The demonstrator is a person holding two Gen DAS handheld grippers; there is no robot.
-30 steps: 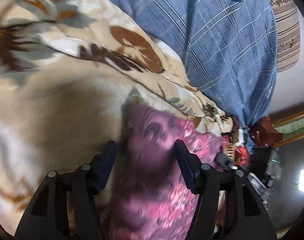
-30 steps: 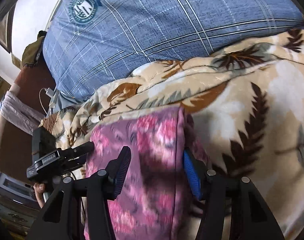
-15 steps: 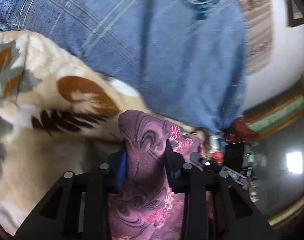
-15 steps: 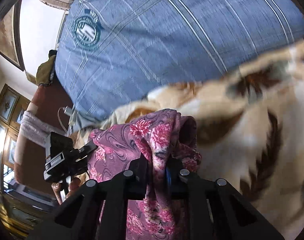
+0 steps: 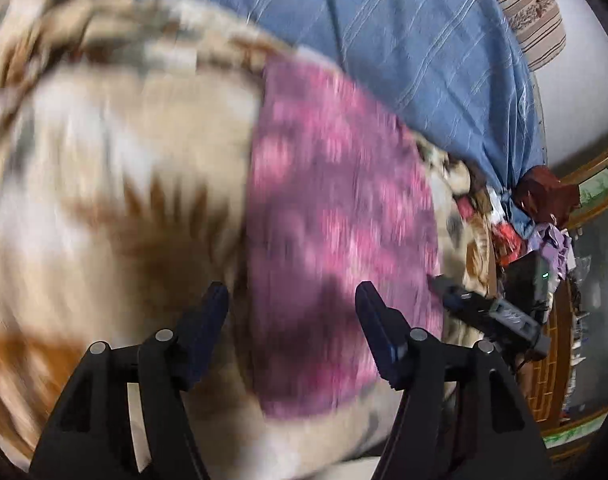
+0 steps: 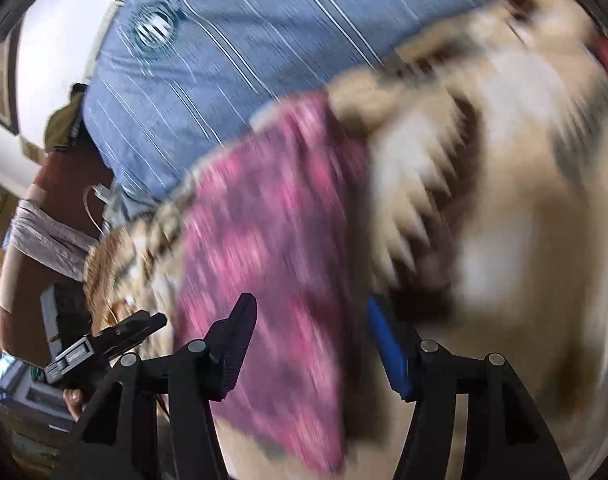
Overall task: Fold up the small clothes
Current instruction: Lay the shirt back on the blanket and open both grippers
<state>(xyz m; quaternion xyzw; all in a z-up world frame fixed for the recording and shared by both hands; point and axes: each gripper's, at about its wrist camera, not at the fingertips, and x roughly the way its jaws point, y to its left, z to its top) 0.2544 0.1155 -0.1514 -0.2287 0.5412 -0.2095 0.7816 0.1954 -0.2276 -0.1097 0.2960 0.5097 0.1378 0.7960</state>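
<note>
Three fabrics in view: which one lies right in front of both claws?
The pink floral cloth. It lies flat on the beige leaf-print blanket; the blue checked cover lies farther back.

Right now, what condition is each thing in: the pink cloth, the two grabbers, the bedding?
Pink floral cloth: lying flat on the blanket, released, blurred.
Left gripper: jaws opening, pads clear of the cloth.
Right gripper: jaws opening, cloth below them, not pinched.
Leaf-print blanket: spread and rumpled under the cloth.
Blue checked sheet: draped behind the blanket.
</note>
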